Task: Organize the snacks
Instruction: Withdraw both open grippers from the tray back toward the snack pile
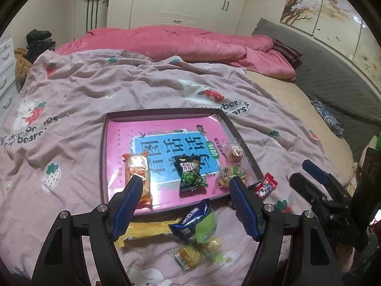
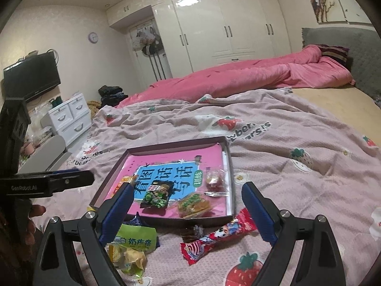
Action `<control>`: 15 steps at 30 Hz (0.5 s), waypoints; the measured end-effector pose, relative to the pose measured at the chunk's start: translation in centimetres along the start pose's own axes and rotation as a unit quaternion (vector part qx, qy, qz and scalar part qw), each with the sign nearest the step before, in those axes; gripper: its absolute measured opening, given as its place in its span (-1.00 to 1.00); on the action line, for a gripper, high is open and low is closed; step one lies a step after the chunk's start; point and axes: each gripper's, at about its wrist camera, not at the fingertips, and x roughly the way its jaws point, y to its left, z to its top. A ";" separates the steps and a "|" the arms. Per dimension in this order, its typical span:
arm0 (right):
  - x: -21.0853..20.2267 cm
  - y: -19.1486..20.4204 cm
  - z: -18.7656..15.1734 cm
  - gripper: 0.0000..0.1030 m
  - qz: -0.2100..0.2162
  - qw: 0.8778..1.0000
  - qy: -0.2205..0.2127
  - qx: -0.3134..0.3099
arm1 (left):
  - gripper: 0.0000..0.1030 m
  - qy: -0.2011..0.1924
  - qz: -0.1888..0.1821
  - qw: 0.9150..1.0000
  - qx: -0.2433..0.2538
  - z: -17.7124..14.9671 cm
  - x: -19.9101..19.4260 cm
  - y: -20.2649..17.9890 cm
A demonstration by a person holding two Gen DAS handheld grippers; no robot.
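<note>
A shallow dark box [image 1: 102, 143] [image 2: 232, 178] with a pink book inside lies on the bed. In it are an orange packet [image 1: 139, 174], a black-green packet [image 1: 190, 174] [image 2: 156, 194] and clear-wrapped snacks [image 1: 234, 153] [image 2: 195, 203]. In front of the box lie a blue packet [image 1: 193, 217], a green bag [image 1: 207, 228] [image 2: 137, 237], a yellow packet [image 1: 147, 232] and a red stick packet [image 2: 219, 236] [image 1: 265, 186]. My left gripper [image 1: 185, 182] is open and empty above the box's near edge. My right gripper [image 2: 187, 187] is open and empty above the loose snacks.
The bed is covered by a pink strawberry-print blanket [image 1: 119, 88] with a rumpled pink duvet [image 1: 190, 45] behind. White drawers [image 2: 71, 116] and a TV [image 2: 31, 78] stand at the left. Wardrobes [image 2: 226, 28] line the back wall.
</note>
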 end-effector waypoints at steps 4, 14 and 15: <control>-0.6 -0.7 -0.1 0.78 -0.011 1.000 0.000 0.011 | 0.49 -0.007 0.001 1.000 -0.004 -0.1 -0.9 0.5; -1.1 -1.7 -0.9 0.78 -0.032 0.999 0.023 0.036 | 0.49 0.010 0.018 1.000 -0.016 -1.7 -1.5 3.1; -1.1 -1.9 -1.1 0.78 -0.033 0.998 0.028 0.040 | 0.49 0.012 0.020 1.000 -0.018 -2.0 -1.5 3.3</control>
